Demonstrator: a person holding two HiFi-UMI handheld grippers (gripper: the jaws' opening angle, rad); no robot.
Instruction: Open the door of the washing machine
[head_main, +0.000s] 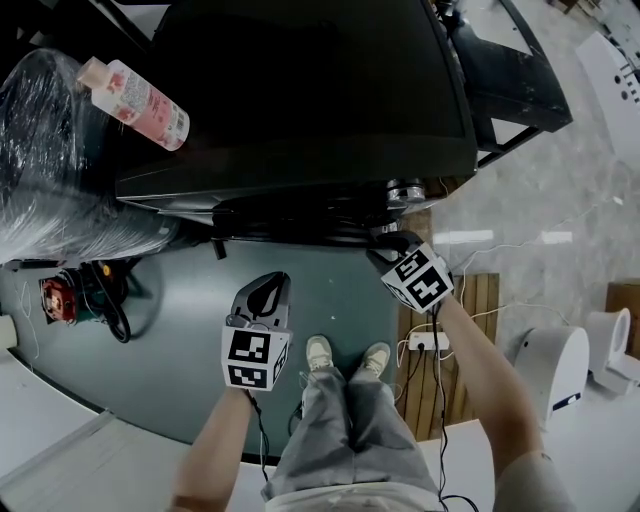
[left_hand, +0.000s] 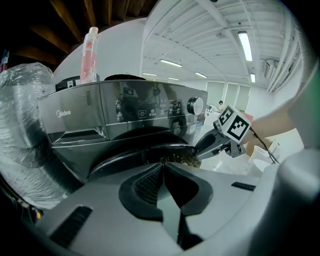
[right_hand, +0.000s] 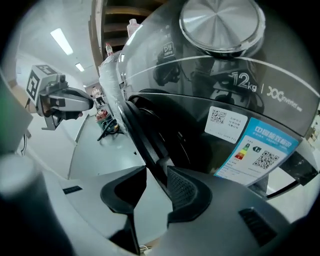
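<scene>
A dark grey front-loading washing machine (head_main: 300, 90) fills the top of the head view; its control panel (left_hand: 130, 107) and round door (left_hand: 140, 150) face me. My right gripper (head_main: 385, 238) is at the door's right edge. In the right gripper view the door's dark rim (right_hand: 150, 135) runs between the two pads, and the right gripper (right_hand: 157, 170) looks shut on it. My left gripper (head_main: 268, 283) hangs in front of the door, apart from it. Its tips meet with nothing between them, so the left gripper (left_hand: 163, 167) is shut.
A pink bottle (head_main: 135, 100) lies on the machine's top. A plastic-wrapped bundle (head_main: 50, 170) stands at the machine's left, with a red tool and cables (head_main: 60, 298) on the floor beside it. A power strip (head_main: 428, 343) and a white appliance (head_main: 555, 365) are at the right.
</scene>
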